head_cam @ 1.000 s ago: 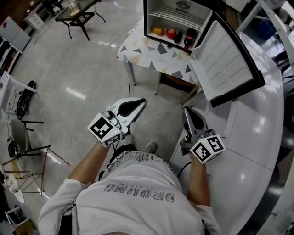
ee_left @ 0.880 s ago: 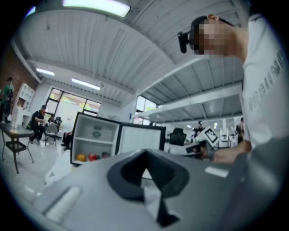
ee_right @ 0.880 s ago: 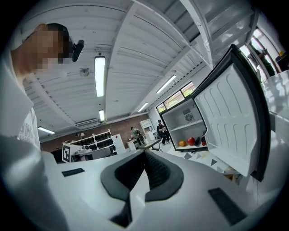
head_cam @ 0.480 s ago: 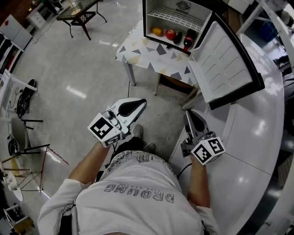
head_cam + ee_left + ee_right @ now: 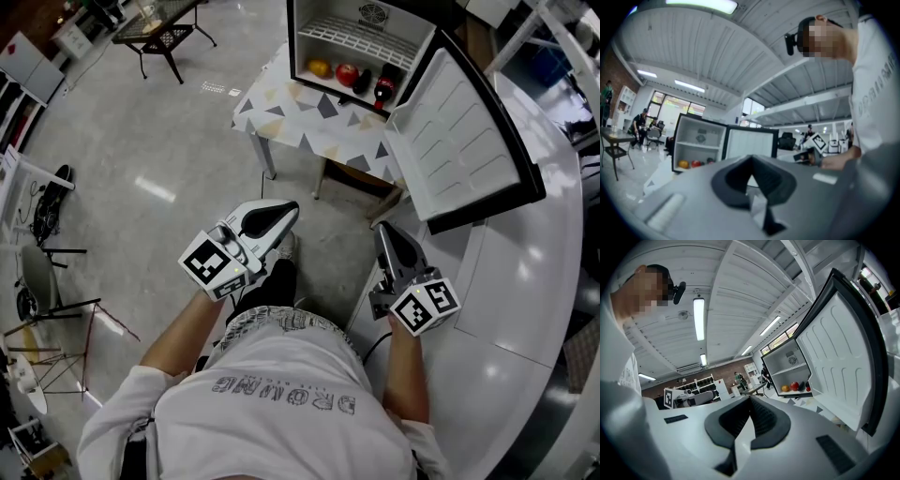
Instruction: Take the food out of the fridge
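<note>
Floor: grey, glossy floor [image 5: 141, 141] of a large open room; a black metal side table [image 5: 164, 33] stands far off at the upper left of the head view.
Patterned table: small table [image 5: 309, 117] covered in a white cloth with grey and tan triangles, ahead of the person.
Fridge: compact fridge [image 5: 305, 42] on the patterned table, black outside and white inside, with a wire shelf across the upper part.
Fridge door: door [image 5: 464, 141] swung fully open to the right, its white ribbed inner face turned up toward the head camera.
Food: all on the fridge's bottom level, in a row; from left to right an orange fruit [image 5: 320, 67], a red fruit [image 5: 348, 72], a dark elongated item [image 5: 364, 79] and a red item with a dark top [image 5: 384, 86].
Counter: white curved counter [image 5: 525, 281] along the right side, running under the open door.
Left gripper: left gripper [image 5: 289, 210] held level over the floor, pointing toward the fridge and well apart from it; its dark ribbed pads meet, nothing between them.
Right gripper: right gripper [image 5: 379, 227] beside the counter's edge, pointing at the open door and touching nothing; jaws pressed together and empty.
Marker cubes: one cube [image 5: 217, 264] on the back of the left gripper, another [image 5: 424, 305] on the right.
Person: stands facing the fridge in a white printed shirt [image 5: 281, 394], both forearms stretched forward.
</note>
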Tool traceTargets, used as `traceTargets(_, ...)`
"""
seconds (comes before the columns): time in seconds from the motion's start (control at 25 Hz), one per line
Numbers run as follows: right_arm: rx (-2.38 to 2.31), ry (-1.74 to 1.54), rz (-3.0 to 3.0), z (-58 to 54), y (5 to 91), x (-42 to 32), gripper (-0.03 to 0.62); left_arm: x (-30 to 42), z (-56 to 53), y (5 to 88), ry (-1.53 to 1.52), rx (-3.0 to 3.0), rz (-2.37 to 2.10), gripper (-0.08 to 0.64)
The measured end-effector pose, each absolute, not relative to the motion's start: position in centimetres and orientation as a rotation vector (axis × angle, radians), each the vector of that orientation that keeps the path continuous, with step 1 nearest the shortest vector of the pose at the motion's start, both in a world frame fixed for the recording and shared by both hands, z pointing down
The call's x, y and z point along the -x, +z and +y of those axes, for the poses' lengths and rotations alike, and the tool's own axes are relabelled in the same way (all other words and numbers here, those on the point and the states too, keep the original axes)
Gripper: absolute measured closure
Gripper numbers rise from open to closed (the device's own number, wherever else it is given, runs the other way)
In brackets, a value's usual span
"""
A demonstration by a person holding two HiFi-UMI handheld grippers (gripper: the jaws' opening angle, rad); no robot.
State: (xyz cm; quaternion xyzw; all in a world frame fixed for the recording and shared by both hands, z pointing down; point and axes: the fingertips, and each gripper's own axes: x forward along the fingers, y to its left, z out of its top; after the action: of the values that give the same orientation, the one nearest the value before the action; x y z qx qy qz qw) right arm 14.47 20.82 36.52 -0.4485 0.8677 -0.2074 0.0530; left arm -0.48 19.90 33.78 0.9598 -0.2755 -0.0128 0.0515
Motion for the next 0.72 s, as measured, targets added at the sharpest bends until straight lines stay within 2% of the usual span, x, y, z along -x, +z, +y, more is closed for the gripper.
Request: traceTargets(0.72,1.412,-0.704,2.635,6.7,38.4,-12.5,0.603,2.3,5.4,35.8,-0.039,-2.882,-0.793,0.552)
